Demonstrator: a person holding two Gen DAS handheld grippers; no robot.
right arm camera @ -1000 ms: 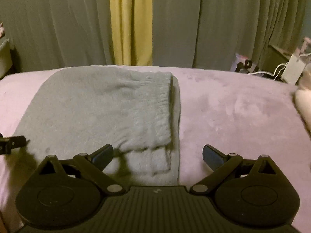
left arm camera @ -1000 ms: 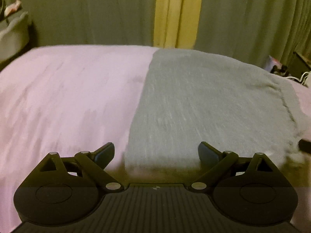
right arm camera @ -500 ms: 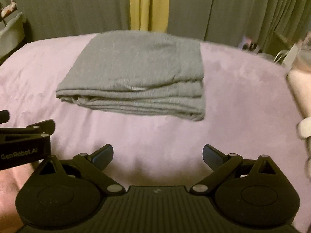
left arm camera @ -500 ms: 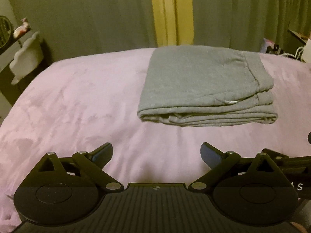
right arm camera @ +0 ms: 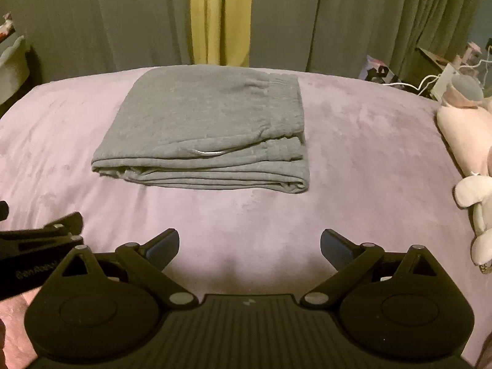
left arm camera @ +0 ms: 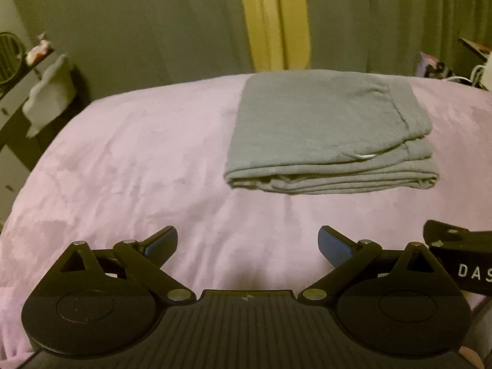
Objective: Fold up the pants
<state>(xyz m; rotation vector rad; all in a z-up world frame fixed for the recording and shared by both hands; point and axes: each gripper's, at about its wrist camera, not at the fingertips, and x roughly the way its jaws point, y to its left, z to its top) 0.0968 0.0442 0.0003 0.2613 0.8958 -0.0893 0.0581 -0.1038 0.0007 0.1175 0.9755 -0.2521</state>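
Note:
The grey pants (left arm camera: 326,129) lie folded into a flat stack of several layers on the pink bed cover (left arm camera: 129,166), with the waistband on the right; they also show in the right wrist view (right arm camera: 209,129). My left gripper (left arm camera: 247,244) is open and empty, held back from the stack's near edge. My right gripper (right arm camera: 249,246) is open and empty, also short of the stack. Each gripper's side shows at the edge of the other's view.
Grey and yellow curtains (left arm camera: 273,18) hang behind the bed. Soft toys (right arm camera: 473,166) lie at the bed's right side. A shelf with cables (right arm camera: 442,73) stands back right. A shelf and a pale cushion (left arm camera: 49,92) stand at the left.
Both grippers have pulled back from the pants toward the near side of the bed. The folded stack lies still and now shows whole in both views.

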